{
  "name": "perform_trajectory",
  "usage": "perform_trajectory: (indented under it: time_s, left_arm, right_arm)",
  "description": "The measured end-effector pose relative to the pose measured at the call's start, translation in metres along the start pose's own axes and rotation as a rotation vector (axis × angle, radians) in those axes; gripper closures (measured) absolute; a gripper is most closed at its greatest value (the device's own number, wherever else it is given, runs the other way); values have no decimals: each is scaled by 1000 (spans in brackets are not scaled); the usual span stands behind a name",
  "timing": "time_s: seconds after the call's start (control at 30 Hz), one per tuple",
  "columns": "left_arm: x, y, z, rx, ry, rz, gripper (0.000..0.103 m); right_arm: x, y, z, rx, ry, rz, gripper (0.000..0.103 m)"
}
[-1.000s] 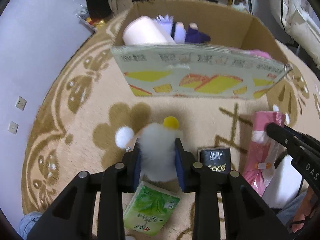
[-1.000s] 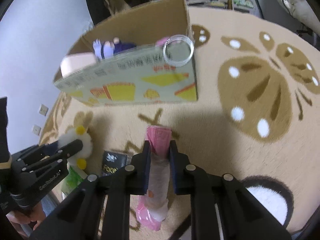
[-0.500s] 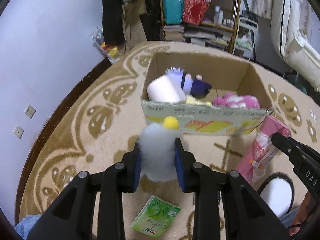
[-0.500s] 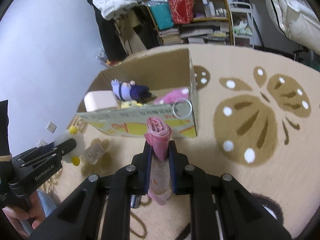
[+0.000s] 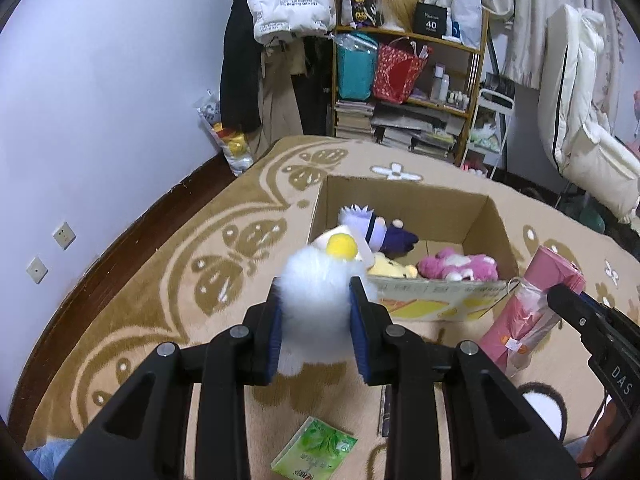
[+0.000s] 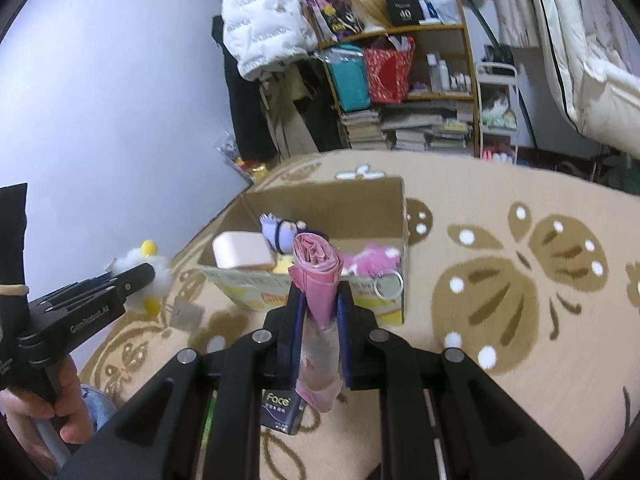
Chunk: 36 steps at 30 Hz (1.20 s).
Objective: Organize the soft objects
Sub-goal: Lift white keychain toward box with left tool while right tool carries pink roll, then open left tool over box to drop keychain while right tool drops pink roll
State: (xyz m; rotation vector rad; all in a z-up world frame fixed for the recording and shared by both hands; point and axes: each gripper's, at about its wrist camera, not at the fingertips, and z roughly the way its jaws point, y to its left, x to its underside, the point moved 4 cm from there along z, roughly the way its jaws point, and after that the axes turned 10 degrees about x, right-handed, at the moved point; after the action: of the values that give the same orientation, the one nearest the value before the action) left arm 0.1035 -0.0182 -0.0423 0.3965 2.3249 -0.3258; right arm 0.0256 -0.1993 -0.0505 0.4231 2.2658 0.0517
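My left gripper (image 5: pixel 316 300) is shut on a white fluffy plush with a yellow pompom (image 5: pixel 316 304), held in the air in front of the open cardboard box (image 5: pixel 472 216). My right gripper (image 6: pixel 318 308) is shut on a pink wrapped roll (image 6: pixel 318 276), also lifted in front of the box (image 6: pixel 384 196). The roll shows at the right of the left wrist view (image 5: pixel 532 312). In the box lie a purple-and-white doll (image 5: pixel 376 228), a yellow plush (image 5: pixel 390 270), a pink plush (image 5: pixel 460 266) and a pale roll (image 6: pixel 240 250).
A green tissue pack (image 5: pixel 314 452) and a dark "Face" pack (image 6: pixel 282 410) lie on the patterned carpet (image 6: pixel 520 280). A cluttered shelf (image 5: pixel 408 92), hanging coats and a folded mattress (image 5: pixel 580 120) stand behind the box. The wall is at the left.
Both grippers have risen from the carpet with their loads. The plush and the pink roll are now high in front of the box, whose inside has come into view.
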Motion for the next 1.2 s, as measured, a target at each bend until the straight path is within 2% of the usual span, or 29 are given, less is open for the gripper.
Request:
perform_trajectory:
  time_s: [0.27, 0.5, 1.03, 1.2]
  left_arm:
    - [-21, -6, -3, 4, -56, 27, 75]
    - [-40, -16, 10, -18, -71, 76, 75]
    - [-81, -31, 47, -91, -78, 180, 75]
    - [-91, -42, 62, -91, -81, 207, 74]
  right_arm:
    - [-21, 6, -9, -33, -72, -5, 87]
    - [-41, 9, -6, -43, -108, -16, 87]
    - [-92, 6, 31, -49, -99, -43, 87]
    - [-94, 4, 51, -29, -76, -68, 87]
